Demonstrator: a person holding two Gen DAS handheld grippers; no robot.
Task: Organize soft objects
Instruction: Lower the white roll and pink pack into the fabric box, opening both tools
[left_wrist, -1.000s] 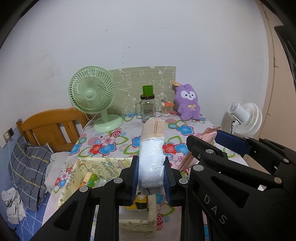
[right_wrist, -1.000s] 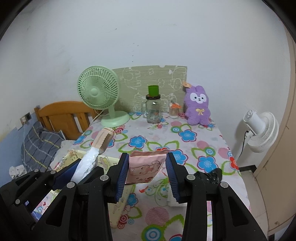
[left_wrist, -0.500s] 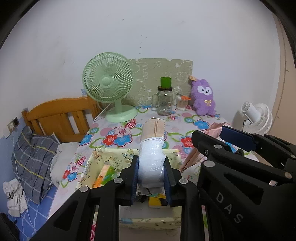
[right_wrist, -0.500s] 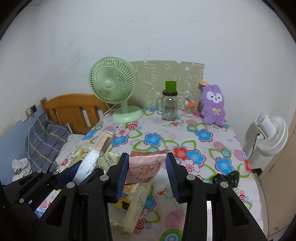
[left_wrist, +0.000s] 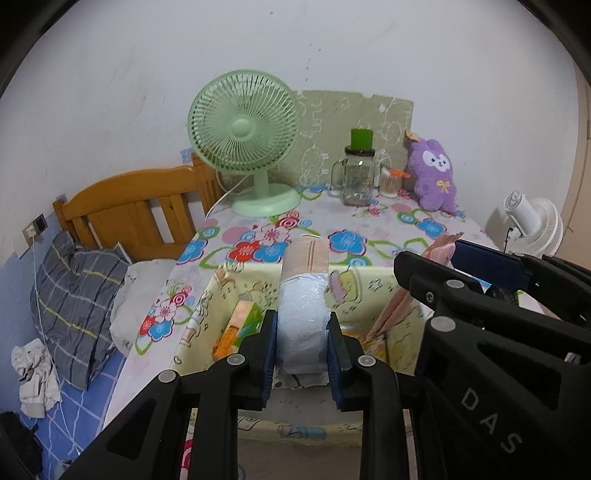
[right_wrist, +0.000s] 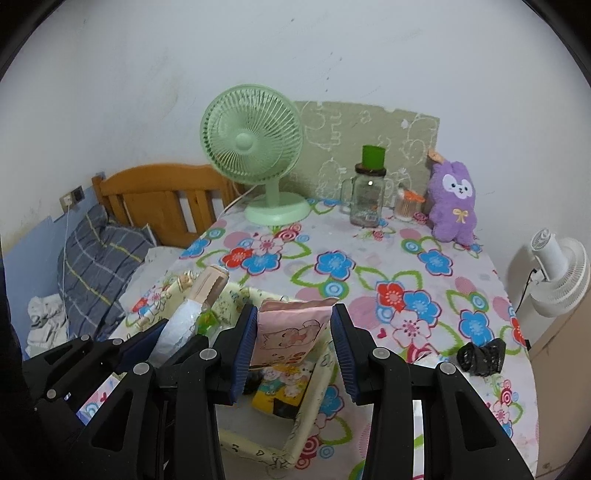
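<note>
My left gripper (left_wrist: 302, 334) is shut on a rolled soft pack (left_wrist: 303, 295), white plastic near the pads and beige at its far end, held over a pale yellow fabric box (left_wrist: 229, 291). The roll also shows in the right wrist view (right_wrist: 195, 306). My right gripper (right_wrist: 293, 339) is shut on a pink pouch with a cartoon print (right_wrist: 291, 336), held above the same box (right_wrist: 310, 417). The pouch also shows in the left wrist view (left_wrist: 400, 299). The box holds an orange-green packet (left_wrist: 236, 325) and a yellow printed item (right_wrist: 280, 391).
On the flowered tablecloth (right_wrist: 406, 280) at the back stand a green fan (left_wrist: 245, 140), a glass jar with a green cup on top (left_wrist: 357, 173), a small jar (left_wrist: 389, 181) and a purple plush rabbit (left_wrist: 436, 173). A black crumpled item (right_wrist: 480, 356) lies at the right. A wooden bed frame (left_wrist: 129, 210) stands left.
Both grippers, still shut on their loads, have moved left and lowered toward the fabric box, which now lies directly beneath them.
</note>
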